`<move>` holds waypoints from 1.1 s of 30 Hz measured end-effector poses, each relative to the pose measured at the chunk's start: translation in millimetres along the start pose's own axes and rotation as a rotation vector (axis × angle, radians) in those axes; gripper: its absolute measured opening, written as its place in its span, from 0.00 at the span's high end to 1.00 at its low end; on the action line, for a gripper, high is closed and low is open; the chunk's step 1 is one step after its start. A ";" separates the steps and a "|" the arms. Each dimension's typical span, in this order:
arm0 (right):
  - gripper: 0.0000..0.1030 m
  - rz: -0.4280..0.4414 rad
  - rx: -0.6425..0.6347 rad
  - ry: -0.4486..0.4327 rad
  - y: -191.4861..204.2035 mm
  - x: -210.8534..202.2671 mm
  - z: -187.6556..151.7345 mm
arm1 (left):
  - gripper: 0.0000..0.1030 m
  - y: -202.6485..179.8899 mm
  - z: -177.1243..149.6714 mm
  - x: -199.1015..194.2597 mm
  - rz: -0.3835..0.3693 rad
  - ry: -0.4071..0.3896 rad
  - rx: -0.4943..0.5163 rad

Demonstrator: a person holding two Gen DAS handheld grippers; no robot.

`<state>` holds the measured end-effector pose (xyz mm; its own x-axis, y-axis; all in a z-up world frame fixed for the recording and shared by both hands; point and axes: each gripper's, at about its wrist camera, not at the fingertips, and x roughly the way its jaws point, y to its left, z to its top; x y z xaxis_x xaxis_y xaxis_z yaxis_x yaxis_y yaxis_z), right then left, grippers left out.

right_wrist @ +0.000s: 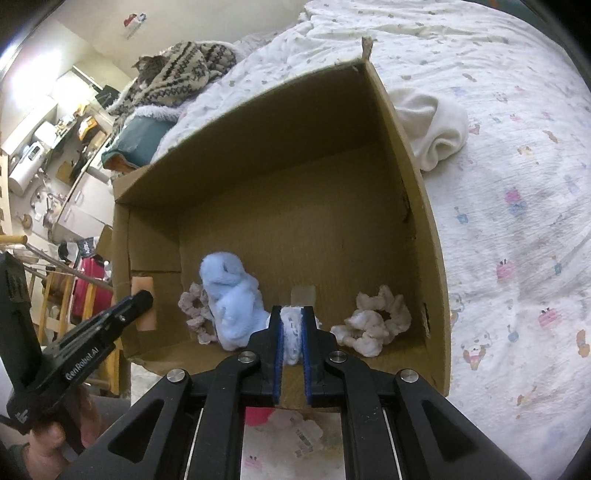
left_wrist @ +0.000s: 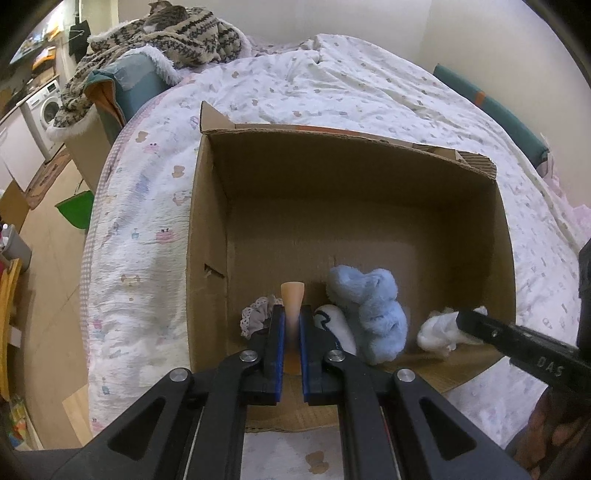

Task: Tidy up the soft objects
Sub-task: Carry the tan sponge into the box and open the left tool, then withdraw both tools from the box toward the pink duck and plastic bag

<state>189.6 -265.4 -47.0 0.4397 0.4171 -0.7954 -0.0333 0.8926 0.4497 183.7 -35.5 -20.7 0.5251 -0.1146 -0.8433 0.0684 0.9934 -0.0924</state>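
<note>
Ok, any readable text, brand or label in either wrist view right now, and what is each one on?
"DAS": on the side of the right tool, seen from the left wrist; more letters may be hidden.
"GenRobot.AI": on the side of the left tool, seen from the right wrist.
White paper labels below the cardboard box: print too small to read.
Wall decal: too blurred to read.

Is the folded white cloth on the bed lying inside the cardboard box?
No, the folded white cloth lies on the patterned bed quilt, outside the brown cardboard box and beyond its far right wall.
</note>
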 end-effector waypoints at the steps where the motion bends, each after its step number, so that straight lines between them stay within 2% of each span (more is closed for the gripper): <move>1: 0.79 0.001 -0.001 -0.012 0.7 -1.7 0.8 | 0.95 -0.2 -0.2 0.3 0.000 0.001 0.002; 4: 0.64 0.011 0.007 -0.042 0.4 -6.6 1.7 | 0.94 -0.5 -0.4 0.5 0.000 0.003 0.004; 5: 0.46 0.007 0.010 -0.051 0.0 -8.0 2.3 | 0.93 -0.5 -0.3 0.6 0.000 0.003 0.004; 7: 0.33 -0.011 0.022 -0.089 -1.1 -14.3 3.6 | 0.92 -0.4 -0.5 0.5 0.000 0.003 0.004; 10: 0.32 -0.047 0.017 -0.144 -1.8 -24.3 6.7 | 0.89 -0.6 -0.9 1.0 0.000 0.003 0.008; 14: 0.32 -0.045 0.045 -0.124 -6.9 -21.4 8.4 | 0.86 -2.1 -1.6 1.2 -0.004 0.012 0.018; 15: 0.32 -0.044 0.050 -0.120 -8.0 -20.8 8.0 | 0.83 -2.1 -1.8 0.9 -0.009 0.013 0.018; 17: 0.32 -0.046 0.049 -0.119 -8.1 -21.2 7.2 | 0.72 -2.8 -1.8 -0.9 -0.011 0.006 0.017; 19: 0.32 -0.046 0.044 -0.119 -7.0 -21.6 7.7 | 0.44 -3.3 -1.4 -4.5 -0.008 -0.013 0.015; 21: 0.32 -0.048 0.039 -0.117 -5.9 -21.2 7.4 | 0.33 -4.7 -1.5 -9.2 0.002 -0.042 0.013; 33: 0.32 -0.057 0.033 -0.109 -4.7 -23.1 5.7 | 0.33 -4.8 -0.9 -14.4 0.013 -0.063 0.012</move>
<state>184.7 -280.2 -28.5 0.5348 0.3432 -0.7722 0.0236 0.9074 0.4196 175.1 -38.6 -8.6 0.5787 -0.1029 -0.8090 0.0712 0.9946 -0.0756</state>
